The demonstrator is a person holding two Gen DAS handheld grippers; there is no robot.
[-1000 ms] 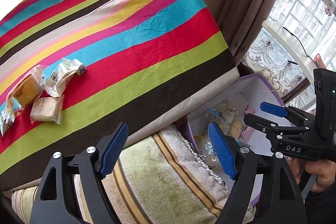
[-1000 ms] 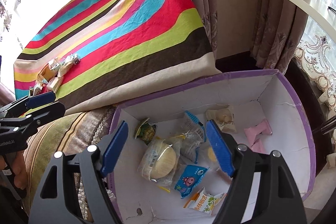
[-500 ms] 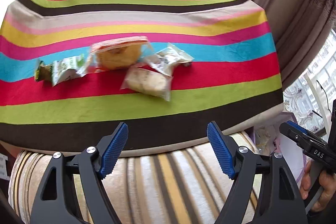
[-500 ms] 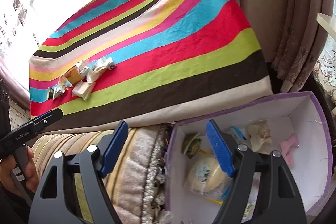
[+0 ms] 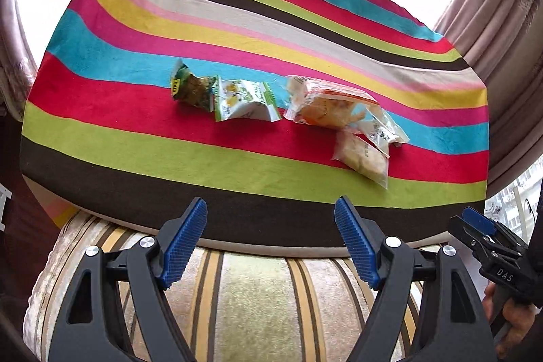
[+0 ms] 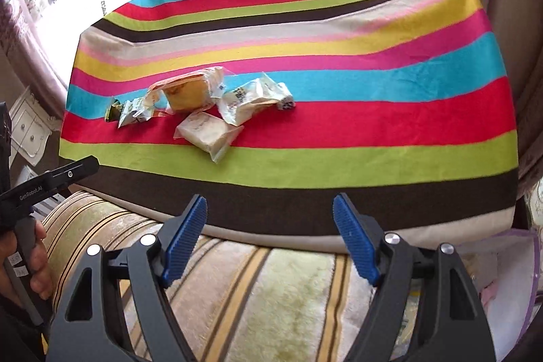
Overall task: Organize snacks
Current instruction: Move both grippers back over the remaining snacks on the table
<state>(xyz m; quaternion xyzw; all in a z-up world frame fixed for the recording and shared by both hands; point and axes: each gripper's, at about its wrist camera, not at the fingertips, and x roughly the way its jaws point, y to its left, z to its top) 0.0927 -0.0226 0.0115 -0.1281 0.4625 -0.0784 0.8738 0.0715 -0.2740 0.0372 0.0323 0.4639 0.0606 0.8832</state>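
Several wrapped snacks lie in a loose row on the striped cloth [image 5: 305, 33]. From the left they are a dark green packet [image 5: 191, 87], a white and green packet [image 5: 244, 100], a clear bag with a yellow cake [image 5: 331, 106] [image 6: 188, 94], a clear crinkled packet [image 5: 381, 128] [image 6: 253, 100] and a pale pastry in clear wrap [image 5: 361, 156] [image 6: 207, 133]. My left gripper [image 5: 271, 243] hangs open over the sofa arm, short of the cloth's near edge. My right gripper [image 6: 269, 241] is open too, with nothing between its fingers.
A striped plush sofa arm [image 5: 254, 294] runs below both grippers. The purple-rimmed box [image 6: 529, 277] shows only at the right edge of the right wrist view. Curtains [image 5: 502, 22] hang at the right, and a white cabinet [image 6: 29, 128] stands at the far left.
Both grippers swung left, away from the purple box and toward the snacks on the cloth. The box has left the left wrist view and is nearly out of the right one. Both stayed open.
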